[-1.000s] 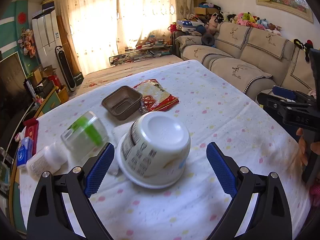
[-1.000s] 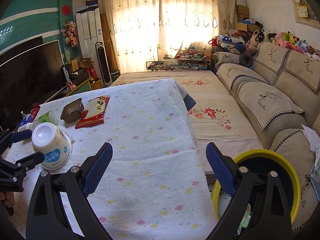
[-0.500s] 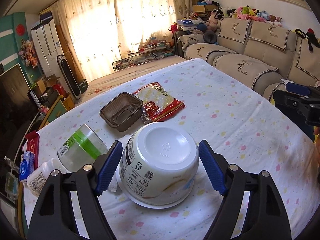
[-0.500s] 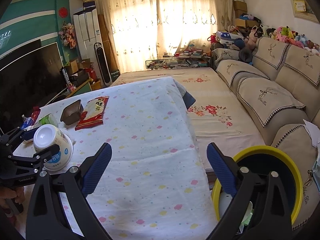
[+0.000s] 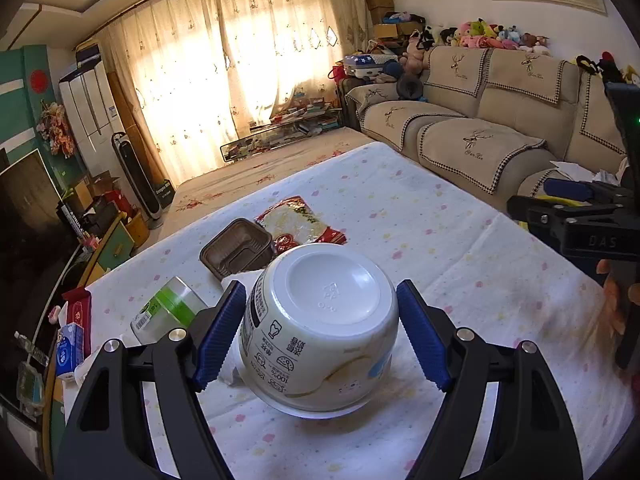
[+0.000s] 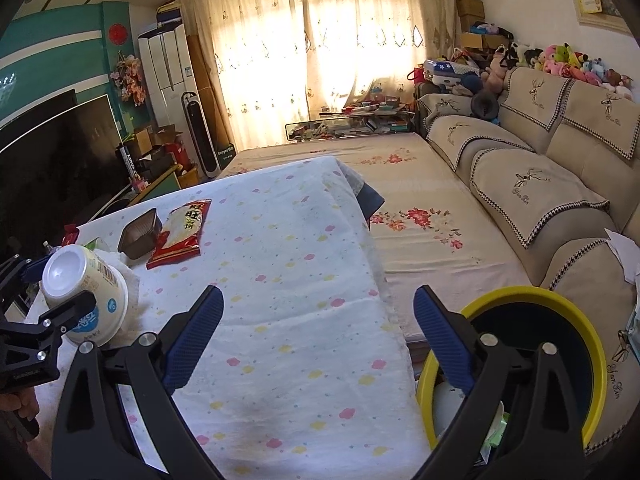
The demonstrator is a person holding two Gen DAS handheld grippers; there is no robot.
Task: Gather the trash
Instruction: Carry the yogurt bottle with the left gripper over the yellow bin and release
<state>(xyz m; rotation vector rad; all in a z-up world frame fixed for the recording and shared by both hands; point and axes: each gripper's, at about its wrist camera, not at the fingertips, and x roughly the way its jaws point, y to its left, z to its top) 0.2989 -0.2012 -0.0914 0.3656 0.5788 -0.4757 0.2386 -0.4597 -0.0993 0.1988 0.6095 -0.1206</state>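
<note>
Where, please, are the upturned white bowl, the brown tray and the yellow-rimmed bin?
white bowl (image 5: pixel 328 286): left wrist view, its upturned base.
brown tray (image 5: pixel 236 249): left wrist view, its inside.
yellow-rimmed bin (image 6: pixel 532 294): right wrist view, its far rim.

black gripper (image 5: pixel 320 328), blue ribbed pads (image 5: pixel 219 332), silver screws

left claw (image 5: pixel 320 334): blue pads pressed on both sides of the bowl; jaws have just been closing
bowl (image 5: pixel 324 332): white, upside down, tilted, printed label toward camera
surface (image 5: pixel 460 240): spotted cloth
brown tray (image 5: pixel 236 254): beyond the bowl, touching red snack bag (image 5: pixel 298 224)
green-banded jar (image 5: pixel 168 314): on its side, toward left edge
</note>
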